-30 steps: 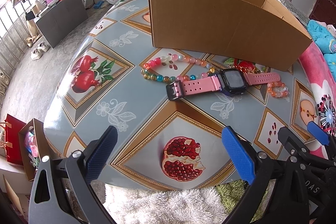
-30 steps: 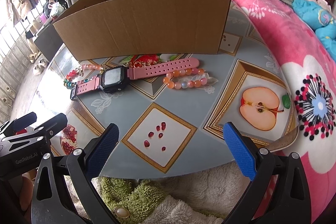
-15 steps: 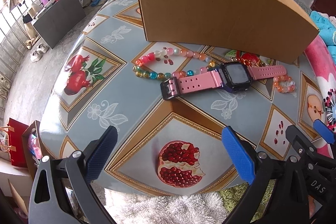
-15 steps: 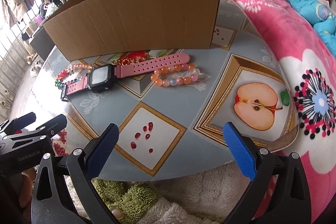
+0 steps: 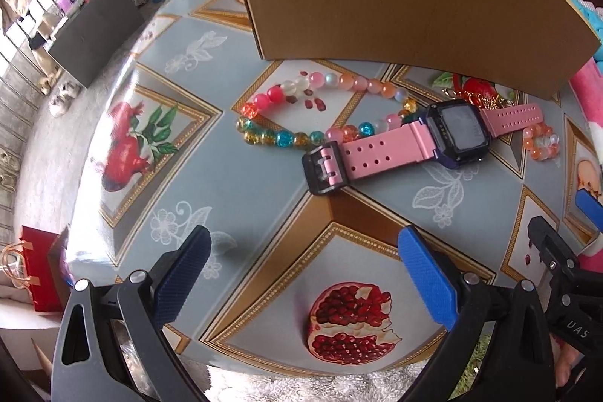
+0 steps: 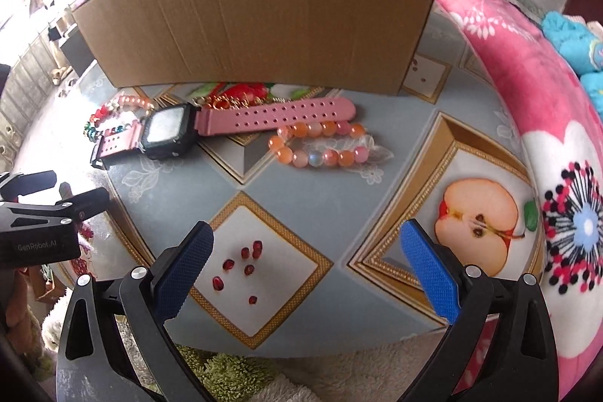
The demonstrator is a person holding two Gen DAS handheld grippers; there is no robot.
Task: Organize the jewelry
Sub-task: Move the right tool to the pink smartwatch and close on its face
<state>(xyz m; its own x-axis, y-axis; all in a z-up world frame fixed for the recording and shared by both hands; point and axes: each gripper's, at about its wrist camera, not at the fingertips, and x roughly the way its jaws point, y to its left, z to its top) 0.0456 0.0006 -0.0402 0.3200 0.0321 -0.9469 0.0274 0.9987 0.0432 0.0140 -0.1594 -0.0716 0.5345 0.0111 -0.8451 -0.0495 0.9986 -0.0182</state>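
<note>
2 beaded bracelets flank a pink-strapped digital watch [image 5: 433, 142] at frame centre: a multicoloured glass-bead bracelet [image 5: 320, 112] left, a peach bead bracelet [image 6: 320, 145] right. Behind stands a brown cardboard box [image 6: 264, 25], contents hidden. Left gripper [image 5: 301, 270] and right gripper [image 6: 305, 259] hover wide apart, empty, near the patterned tablecloth's [image 6: 301, 213] lower edge.

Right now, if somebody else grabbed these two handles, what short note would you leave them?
Left gripper: open, empty, over the table's near edge.
Right gripper: open, empty, same.
All jewelry lies on the table in front of the cardboard box: pink watch, multicolor bead bracelet, orange bead bracelet, a gold piece behind the strap.
Done: nothing visibly stored.
Left: pick up each piece, presumably into the box.
</note>
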